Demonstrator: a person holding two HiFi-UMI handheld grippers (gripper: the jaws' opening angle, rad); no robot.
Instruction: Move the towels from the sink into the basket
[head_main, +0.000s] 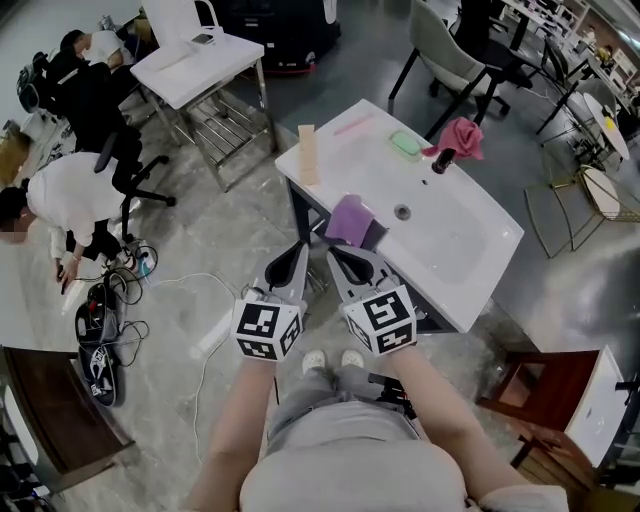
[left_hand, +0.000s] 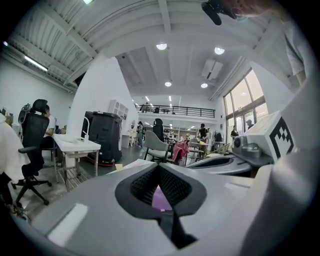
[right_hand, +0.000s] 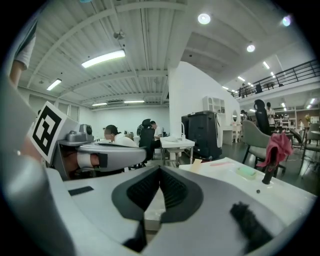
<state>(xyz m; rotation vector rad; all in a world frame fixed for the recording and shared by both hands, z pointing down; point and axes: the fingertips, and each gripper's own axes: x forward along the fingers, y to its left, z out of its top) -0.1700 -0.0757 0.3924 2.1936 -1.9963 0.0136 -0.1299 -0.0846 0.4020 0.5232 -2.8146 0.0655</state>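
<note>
A purple towel (head_main: 349, 219) lies folded on the front left rim of the white sink (head_main: 455, 245). A pink towel (head_main: 463, 136) hangs by the black tap (head_main: 442, 160) at the sink's far side; it also shows in the right gripper view (right_hand: 278, 144). My left gripper (head_main: 300, 250) and right gripper (head_main: 338, 253) hover side by side just short of the purple towel, both shut and holding nothing. In the left gripper view a patch of the purple towel (left_hand: 160, 199) shows through the gap below the closed left gripper (left_hand: 159, 167). No basket is in view.
A green sponge (head_main: 407, 143) and a beige block (head_main: 308, 154) rest on the sink top. A person (head_main: 62, 205) crouches at the left among floor cables (head_main: 105, 330). A white table (head_main: 197, 60) and office chairs (head_main: 455, 45) stand beyond the sink.
</note>
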